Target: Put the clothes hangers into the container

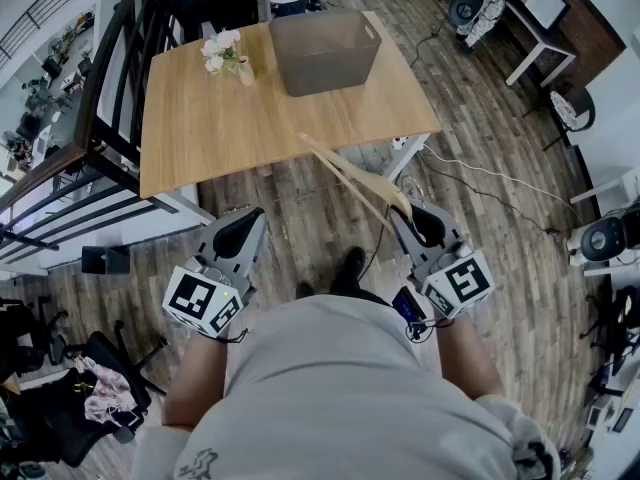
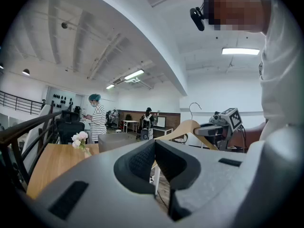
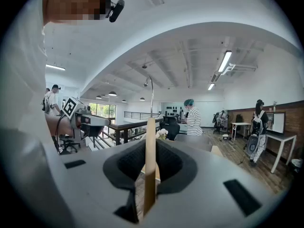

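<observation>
While the person stands back from the table (image 1: 200,133), both grippers are held low and close to the body, in the lower middle of the head view. The left gripper (image 1: 246,218) points forward, its jaws pressed together on nothing. The right gripper (image 1: 405,214) is clenched on a wooden hanger (image 1: 350,178), whose thin edge stands upright between the pads. The hanger is pale wood with a thin metal hook, and it slants up and left toward the table's near edge. The grey container (image 1: 325,68) sits at top centre, well apart from the hanger.
</observation>
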